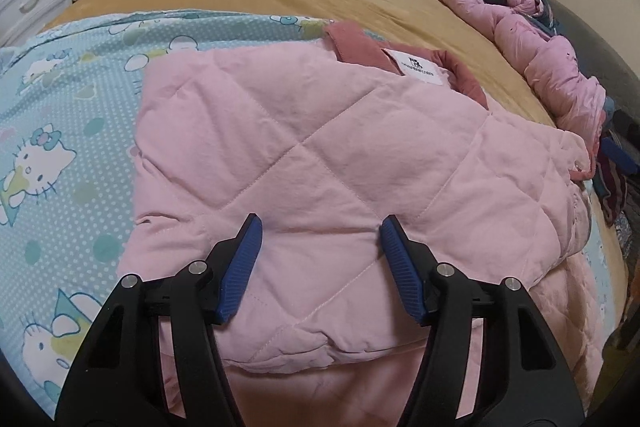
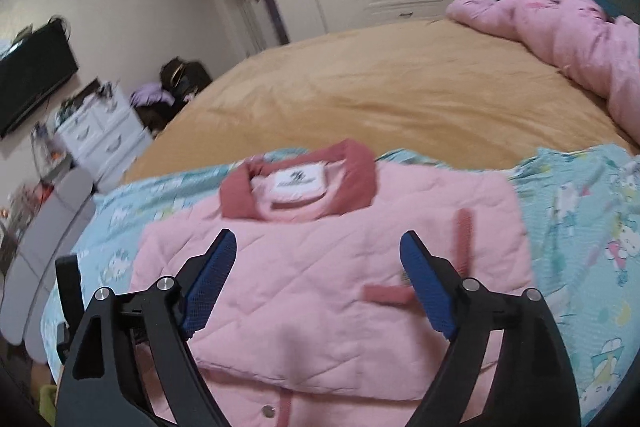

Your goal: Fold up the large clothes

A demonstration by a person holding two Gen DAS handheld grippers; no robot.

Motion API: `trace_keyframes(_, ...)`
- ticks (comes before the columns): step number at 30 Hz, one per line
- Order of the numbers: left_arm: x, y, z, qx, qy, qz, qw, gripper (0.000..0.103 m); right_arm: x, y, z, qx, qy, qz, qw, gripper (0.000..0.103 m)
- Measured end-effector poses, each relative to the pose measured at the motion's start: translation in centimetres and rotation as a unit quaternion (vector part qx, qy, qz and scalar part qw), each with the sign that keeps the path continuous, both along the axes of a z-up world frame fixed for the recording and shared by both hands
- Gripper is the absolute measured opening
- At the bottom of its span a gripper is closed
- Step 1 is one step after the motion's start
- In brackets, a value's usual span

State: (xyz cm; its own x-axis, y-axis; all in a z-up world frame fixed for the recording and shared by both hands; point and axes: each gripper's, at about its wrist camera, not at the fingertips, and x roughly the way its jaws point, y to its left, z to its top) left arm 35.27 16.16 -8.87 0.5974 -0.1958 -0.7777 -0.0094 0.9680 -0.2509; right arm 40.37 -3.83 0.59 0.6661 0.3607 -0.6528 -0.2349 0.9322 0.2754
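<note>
The pink quilted jacket (image 1: 320,155) lies folded on the cartoon-print sheet (image 1: 72,115) across the bed (image 2: 380,95), collar at 12 o'clock. Both sides look folded in — the left claw (image 1: 320,227) and right claw (image 2: 316,239) hover spread, gripping nothing. Next, probably: pinch the hem at 6 o'clock and fold it toward the collar.

We see a pale pink jacket (image 1: 320,155) quilted in diamonds, with a darker rose collar (image 2: 300,183) and white label (image 1: 416,69). Under it lies a light blue dotted sheet (image 1: 80,99) with cartoon cats; at twelve o'clock, a mustard-tan blanket (image 2: 380,87). Our finger pads (image 1: 240,267) are blue.
</note>
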Motion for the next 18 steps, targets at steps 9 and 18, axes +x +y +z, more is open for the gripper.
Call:
trace_keyframes(9,-0.1,0.0,0.0,0.001,-0.001,-0.001,1.0,0.054,0.4,4.2,-3.5,-0.052,0.048,0.045,0.996,0.083)
trace_keyframes(18,-0.1,-0.1,0.0,0.004,-0.002,-0.003,1.0,0.054,1.3,5.2,-9.3,-0.111,0.096,0.055,0.988,0.087)
